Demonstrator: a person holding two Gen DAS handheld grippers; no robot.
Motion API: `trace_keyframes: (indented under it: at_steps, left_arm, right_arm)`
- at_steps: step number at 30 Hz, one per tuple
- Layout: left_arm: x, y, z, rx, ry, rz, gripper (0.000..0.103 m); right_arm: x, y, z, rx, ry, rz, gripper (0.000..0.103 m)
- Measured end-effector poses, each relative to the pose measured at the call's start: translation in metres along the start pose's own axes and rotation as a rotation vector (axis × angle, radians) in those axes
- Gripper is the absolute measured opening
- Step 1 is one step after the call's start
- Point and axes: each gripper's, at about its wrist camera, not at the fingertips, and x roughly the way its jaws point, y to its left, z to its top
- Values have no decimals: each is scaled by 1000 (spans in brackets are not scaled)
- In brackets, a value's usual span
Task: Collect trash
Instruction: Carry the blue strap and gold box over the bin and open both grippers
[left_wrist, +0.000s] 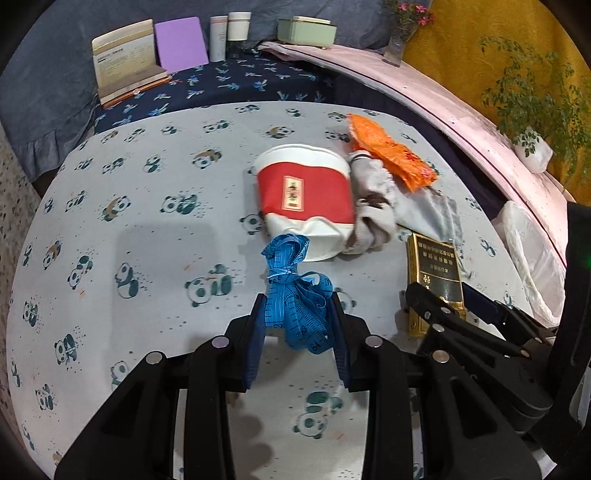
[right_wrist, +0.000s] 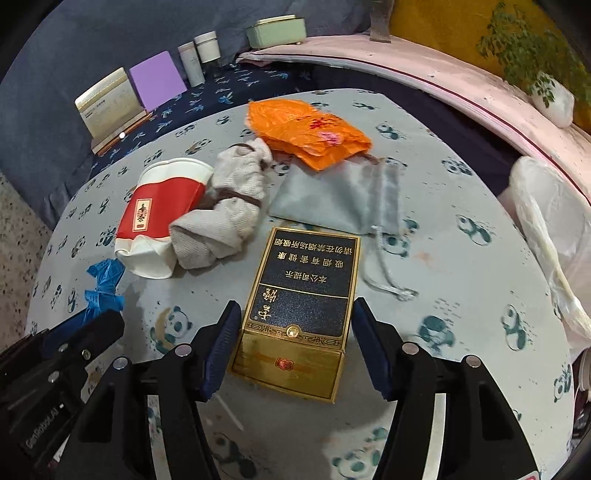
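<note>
Left gripper (left_wrist: 297, 314): pinching the bundled blue tape measure (left_wrist: 295, 295) above the tabletop (left_wrist: 147, 236).
Right gripper (right_wrist: 291, 332): spread, straddling the gold cigarette box (right_wrist: 295, 314), pads apart from it.
Left to collect: paper cup (right_wrist: 162, 218), orange bag (right_wrist: 306, 129), sock (right_wrist: 229, 210).
Progress: early, apparently.

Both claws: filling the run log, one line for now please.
left claw: shut on tape measure | right claw: open, straddling gold box
</note>
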Motion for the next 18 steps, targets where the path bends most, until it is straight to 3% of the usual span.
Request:
trace_keyframes:
  at_steps: [10, 18]
  left_arm:
    - [2, -56, -1, 85, 10, -86, 31]
    - [18, -120, 0, 191, 42, -133, 31]
  right_arm:
    - [-37, -57, -13, 99, -40, -37, 59]
    - [-78, -112, -21, 191, -122, -96, 59]
